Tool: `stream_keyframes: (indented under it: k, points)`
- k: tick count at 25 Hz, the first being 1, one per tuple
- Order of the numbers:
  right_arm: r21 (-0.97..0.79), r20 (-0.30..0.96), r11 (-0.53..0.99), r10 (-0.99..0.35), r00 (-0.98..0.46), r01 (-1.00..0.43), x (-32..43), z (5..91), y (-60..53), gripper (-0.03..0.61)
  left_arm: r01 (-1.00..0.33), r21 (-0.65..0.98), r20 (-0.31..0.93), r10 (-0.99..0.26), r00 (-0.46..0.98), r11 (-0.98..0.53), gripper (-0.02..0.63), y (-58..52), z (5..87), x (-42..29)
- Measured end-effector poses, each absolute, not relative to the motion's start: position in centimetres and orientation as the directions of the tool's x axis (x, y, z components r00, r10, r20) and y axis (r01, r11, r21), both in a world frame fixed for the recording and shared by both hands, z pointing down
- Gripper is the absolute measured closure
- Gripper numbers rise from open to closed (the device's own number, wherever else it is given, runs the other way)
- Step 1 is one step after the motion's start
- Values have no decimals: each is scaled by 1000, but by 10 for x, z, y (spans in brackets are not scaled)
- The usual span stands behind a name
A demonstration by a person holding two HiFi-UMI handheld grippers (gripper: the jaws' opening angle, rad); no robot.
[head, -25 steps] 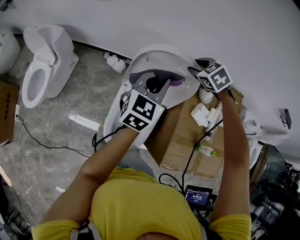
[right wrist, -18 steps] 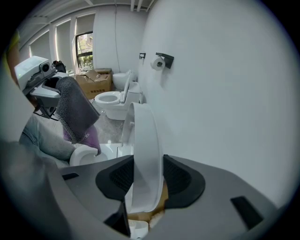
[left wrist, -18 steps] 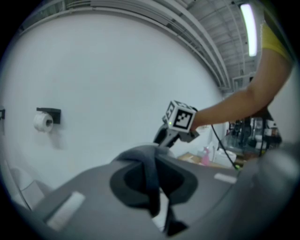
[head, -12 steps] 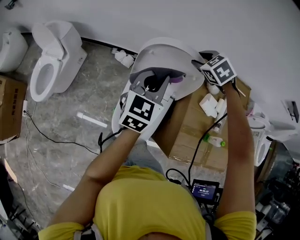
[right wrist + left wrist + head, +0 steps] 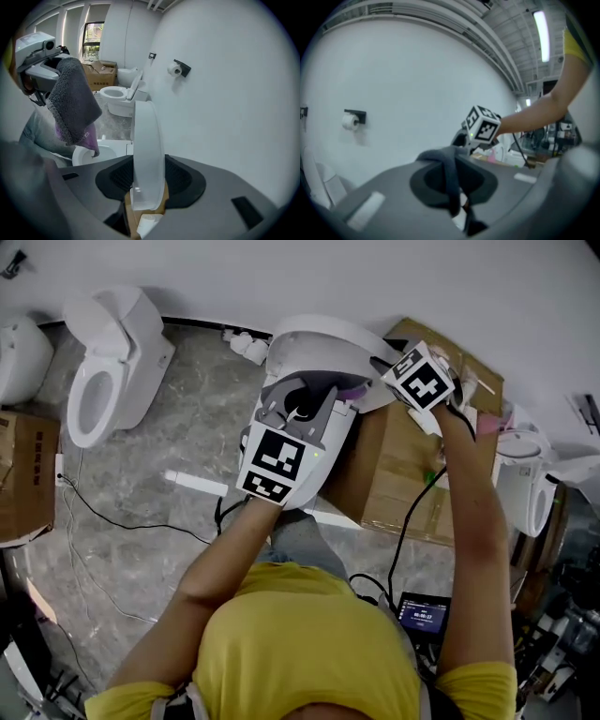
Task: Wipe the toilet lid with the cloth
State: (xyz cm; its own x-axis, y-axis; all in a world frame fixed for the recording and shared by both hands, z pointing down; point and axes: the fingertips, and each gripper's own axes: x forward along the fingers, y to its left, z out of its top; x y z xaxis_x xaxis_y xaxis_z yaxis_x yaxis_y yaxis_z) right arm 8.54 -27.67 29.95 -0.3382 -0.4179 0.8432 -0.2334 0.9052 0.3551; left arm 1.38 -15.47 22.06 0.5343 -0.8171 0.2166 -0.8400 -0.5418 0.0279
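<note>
Seen from above, a person in a yellow shirt (image 5: 300,643) reaches both arms forward. The left gripper (image 5: 302,401), with a cloth (image 5: 352,389) at its tips, faces a raised white toilet lid (image 5: 314,343); the right gripper (image 5: 382,362) sits at the lid's right edge (a cardboard box (image 5: 412,493) lies below that arm).

You're in a yellow short-sleeved tee (image 5: 300,643) and pale blue jeans (image 5: 298,542). Left gripper (image 5: 305,409) and right gripper (image 5: 380,367) are both grey plastic, and each one has a white cube covered in black square markers. A thin black cable (image 5: 410,521) trails off the right one.
</note>
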Motion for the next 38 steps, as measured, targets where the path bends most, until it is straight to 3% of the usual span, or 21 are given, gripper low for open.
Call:
stream_keyframes:
  k: [18, 38]
  points:
    - [452, 863, 872, -481, -157, -188, 65, 355, -121, 394, -712, 58, 279, -673, 685, -700, 595, 1, 256, -39]
    - [457, 873, 877, -474, -113, -148, 58, 408, -44, 383, -674, 96, 309, -621, 720, -733, 595, 49, 287, -42]
